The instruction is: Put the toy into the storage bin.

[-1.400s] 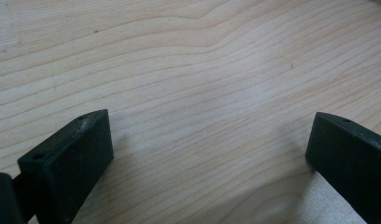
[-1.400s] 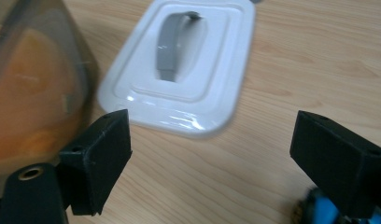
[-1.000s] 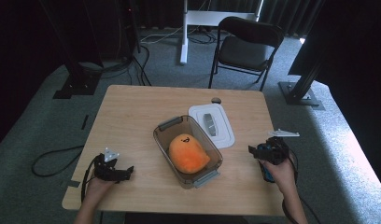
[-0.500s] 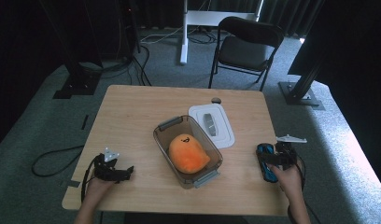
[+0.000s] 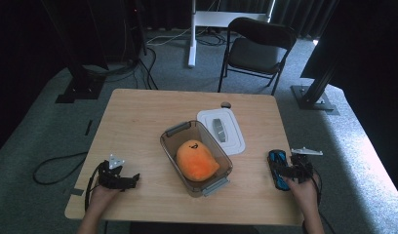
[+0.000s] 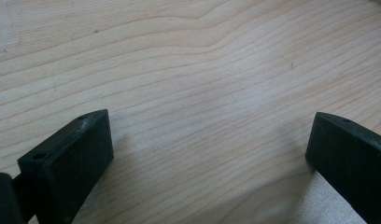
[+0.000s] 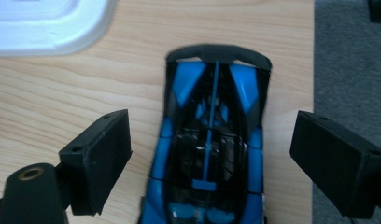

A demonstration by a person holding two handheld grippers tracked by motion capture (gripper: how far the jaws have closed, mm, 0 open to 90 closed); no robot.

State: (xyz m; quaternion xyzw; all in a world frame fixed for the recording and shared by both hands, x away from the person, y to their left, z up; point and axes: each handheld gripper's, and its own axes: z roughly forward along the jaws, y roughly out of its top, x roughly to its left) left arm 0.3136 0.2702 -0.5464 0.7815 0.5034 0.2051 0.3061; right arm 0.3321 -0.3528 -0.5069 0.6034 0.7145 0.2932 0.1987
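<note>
A blue and black toy car (image 5: pixel 276 166) lies on the wooden table (image 5: pixel 138 122) near its right edge. My right gripper (image 5: pixel 285 171) is open, one jaw on each side of the car (image 7: pixel 212 93), neither touching it. An orange plush toy (image 5: pixel 196 160) sits inside a clear plastic container (image 5: pixel 170 141) at the table's middle. Its white lid (image 5: pixel 221 129) lies flat just behind it, with its corner (image 7: pixel 48 23) in the right gripper view. At the front left, my left gripper (image 5: pixel 131 179) rests open on the table, with bare wood between the jaws (image 6: pixel 212 135).
A small dark round object (image 5: pixel 226 105) sits on the table behind the lid. The table's right edge and grey carpet (image 7: pixel 347 56) are close beside the car. A black chair (image 5: pixel 258 46) stands beyond the table's far side.
My right hand has shifted right and toward the front edge. The blue car now lies uncovered on the table between the open jaws. The left gripper has not moved.
</note>
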